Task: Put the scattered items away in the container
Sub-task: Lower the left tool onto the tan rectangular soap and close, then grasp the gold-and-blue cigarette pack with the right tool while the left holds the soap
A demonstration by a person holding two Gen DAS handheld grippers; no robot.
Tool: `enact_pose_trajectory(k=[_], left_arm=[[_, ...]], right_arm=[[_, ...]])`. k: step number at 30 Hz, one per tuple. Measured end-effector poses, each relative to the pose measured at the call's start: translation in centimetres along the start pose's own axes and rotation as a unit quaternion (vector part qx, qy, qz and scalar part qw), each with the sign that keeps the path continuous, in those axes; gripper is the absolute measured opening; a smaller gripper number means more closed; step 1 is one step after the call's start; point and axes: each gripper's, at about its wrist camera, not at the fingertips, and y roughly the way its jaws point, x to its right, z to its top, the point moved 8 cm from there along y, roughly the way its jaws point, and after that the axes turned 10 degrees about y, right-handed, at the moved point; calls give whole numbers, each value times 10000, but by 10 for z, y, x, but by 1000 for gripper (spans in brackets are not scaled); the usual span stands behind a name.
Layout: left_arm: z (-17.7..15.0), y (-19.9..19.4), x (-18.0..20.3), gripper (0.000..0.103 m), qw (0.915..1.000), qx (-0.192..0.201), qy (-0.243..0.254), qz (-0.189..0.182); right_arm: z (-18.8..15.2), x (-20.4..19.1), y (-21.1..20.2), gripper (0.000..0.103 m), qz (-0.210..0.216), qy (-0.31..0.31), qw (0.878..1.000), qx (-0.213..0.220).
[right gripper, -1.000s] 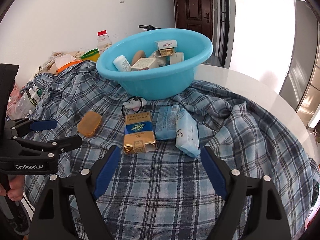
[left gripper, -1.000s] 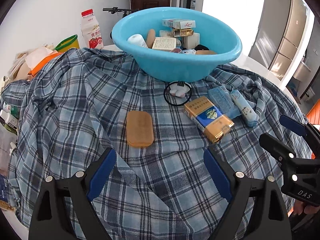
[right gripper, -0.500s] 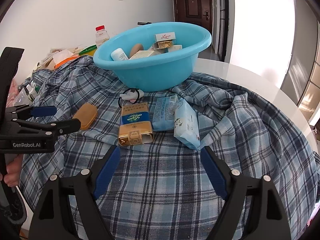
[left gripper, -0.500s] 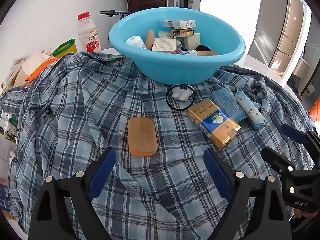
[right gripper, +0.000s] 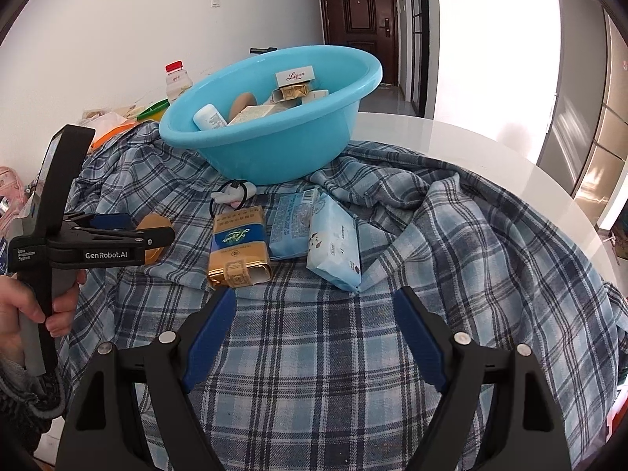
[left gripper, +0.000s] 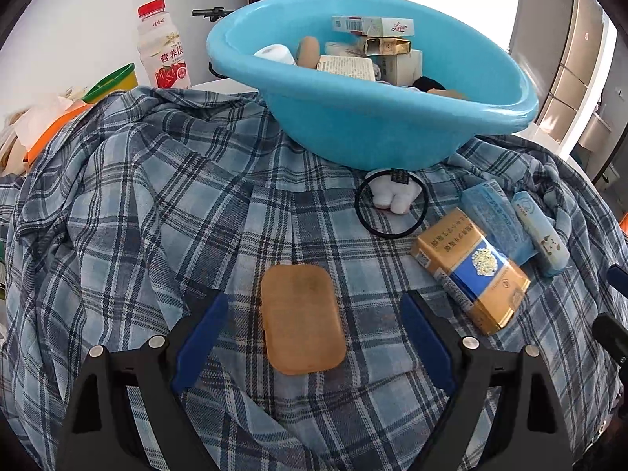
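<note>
A blue basin [left gripper: 392, 133] [right gripper: 274, 153] holding several boxes and a small bottle stands on a plaid cloth. In front of it lie an orange soap-like bar [left gripper: 300, 318] [right gripper: 155, 223], a black hair tie with a white charm [left gripper: 392, 208] [right gripper: 231, 196], a gold-and-blue cigarette pack [left gripper: 471, 271] [right gripper: 237, 251], a light blue packet [left gripper: 494, 219] [right gripper: 292, 223] and a tissue pack [left gripper: 541, 235] [right gripper: 333, 247]. My left gripper [left gripper: 314, 337] [right gripper: 153, 227] is open with the bar between its fingers. My right gripper [right gripper: 312, 337] is open and empty, short of the packs.
The plaid cloth [left gripper: 157, 216] covers a round white table [right gripper: 471, 141]. A drink bottle [left gripper: 163, 47], a green-and-yellow cup [left gripper: 114, 80] and orange and paper clutter [left gripper: 43, 125] stand at the back left. A door and cabinets are behind.
My left gripper has moved forward so the orange bar now lies between its open fingers. My right gripper has stayed open and shifted slightly closer to the packs.
</note>
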Motion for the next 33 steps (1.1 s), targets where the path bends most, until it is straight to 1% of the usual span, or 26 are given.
enact_pose_trajectory(k=[2, 7, 11, 13, 14, 15, 16, 17, 19, 21, 28, 30, 33], left_arm=[[-1, 5, -2, 91, 10000, -61, -23, -29], [-4, 16, -6, 91, 9998, -167, -43, 31], [-5, 16, -11, 91, 9999, -97, -135, 46], [-6, 13, -11, 74, 9999, -31, -84, 70], [-7, 14, -10, 55, 9999, -86, 16, 135], [-9, 16, -9, 46, 9995, -189, 124, 206], [-11, 17, -7, 46, 9992, -263, 206, 233], [-11, 16, -7, 45, 9992, -204, 252, 247], [-13, 15, -5, 45, 9989, -212, 343, 257], [-12, 9, -6, 45, 9992, -118, 279, 258], [-4, -23, -2, 45, 9992, 177, 287, 194], [-5, -29, 2, 45, 9993, 174, 306, 97], [-11, -33, 7, 45, 9997, 146, 208, -69]], right_arm=[[0, 2, 0, 81, -12, 25, 10000, 4], [0, 5, 4, 81, -8, 59, 10000, -52], [-1, 6, 6, 81, -13, 75, 9999, -100], [-1, 7, 6, 81, -16, 96, 9999, -102], [-1, 8, 6, 81, -15, 113, 9999, -98], [-1, 9, 6, 81, -10, 136, 9999, -92], [0, 9, 5, 81, -1, 159, 9998, -82], [0, 10, 4, 81, 8, 175, 9998, -70], [1, 10, 3, 81, -1, 178, 9998, -46], [2, 10, 1, 81, -16, 164, 9999, -28], [3, 11, -1, 81, -13, 172, 9998, -39], [3, 8, -1, 81, 33, 154, 9999, -58], [1, -1, 0, 81, 109, 53, 9999, -106]])
